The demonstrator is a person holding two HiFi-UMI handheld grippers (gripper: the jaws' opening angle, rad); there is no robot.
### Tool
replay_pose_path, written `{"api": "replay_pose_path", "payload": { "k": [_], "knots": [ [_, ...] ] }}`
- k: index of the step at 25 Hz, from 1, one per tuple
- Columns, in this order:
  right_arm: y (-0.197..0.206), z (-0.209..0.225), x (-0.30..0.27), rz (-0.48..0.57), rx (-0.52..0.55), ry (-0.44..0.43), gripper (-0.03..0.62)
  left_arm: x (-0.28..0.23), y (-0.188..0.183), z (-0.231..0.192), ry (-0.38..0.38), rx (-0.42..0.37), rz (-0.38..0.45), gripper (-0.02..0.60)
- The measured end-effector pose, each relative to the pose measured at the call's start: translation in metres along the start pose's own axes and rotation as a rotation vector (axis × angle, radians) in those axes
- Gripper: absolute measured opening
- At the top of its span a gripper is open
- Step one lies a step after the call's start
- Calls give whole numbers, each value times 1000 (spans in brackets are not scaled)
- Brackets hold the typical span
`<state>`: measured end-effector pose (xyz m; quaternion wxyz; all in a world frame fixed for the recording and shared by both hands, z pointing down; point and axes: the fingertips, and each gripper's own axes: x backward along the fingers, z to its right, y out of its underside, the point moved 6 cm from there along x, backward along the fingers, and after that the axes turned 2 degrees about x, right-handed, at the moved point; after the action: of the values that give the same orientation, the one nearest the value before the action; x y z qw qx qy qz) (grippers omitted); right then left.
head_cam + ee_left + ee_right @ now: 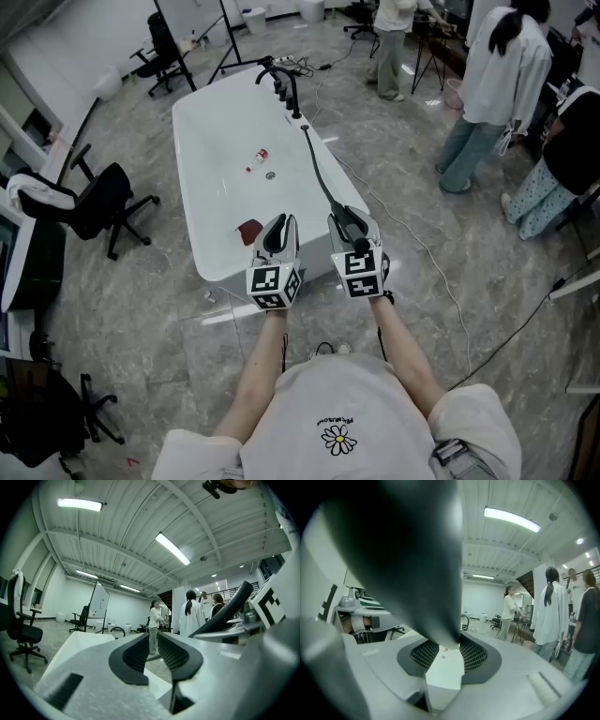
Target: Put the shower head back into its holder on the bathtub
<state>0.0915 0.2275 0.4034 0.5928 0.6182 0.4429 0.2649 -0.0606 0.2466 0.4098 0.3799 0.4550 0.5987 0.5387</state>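
Observation:
A white bathtub (pixel 187 187) stands lengthwise ahead of me, with black taps and the holder (pixel 281 84) at its far end. A black hose (pixel 319 173) runs from there along the right rim to the black shower head (pixel 349 223). My right gripper (pixel 351 227) is shut on the shower head over the tub's near right corner. In the right gripper view the dark handle (pixel 403 559) fills the space between the pads (pixel 473 654). My left gripper (pixel 277 230) hovers just to the left of it, its jaws (pixel 157 644) narrowly apart with nothing between them.
Inside the tub lie a small red-and-white bottle (pixel 259 157), a drain (pixel 271 174) and a reddish-brown item (pixel 249 232). A black office chair (pixel 103 202) stands left of the tub. People (pixel 497 94) stand at the right, and a cable (pixel 422 253) trails over the floor.

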Motion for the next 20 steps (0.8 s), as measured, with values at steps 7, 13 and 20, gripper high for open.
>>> {"api": "replay_pose_path", "payload": {
  "k": [7,13,20],
  "knots": [
    [-2,9,1,16,8,-17,137,-11,1,12,-1,5,-4,57],
    [3,16,-1,25,11,-50,137,-15,7,21,-9,-1,-12,57],
    [3,21,-18,39,58,-56,137,-27,22,16,-21,6,-39,57]
  ]
}}
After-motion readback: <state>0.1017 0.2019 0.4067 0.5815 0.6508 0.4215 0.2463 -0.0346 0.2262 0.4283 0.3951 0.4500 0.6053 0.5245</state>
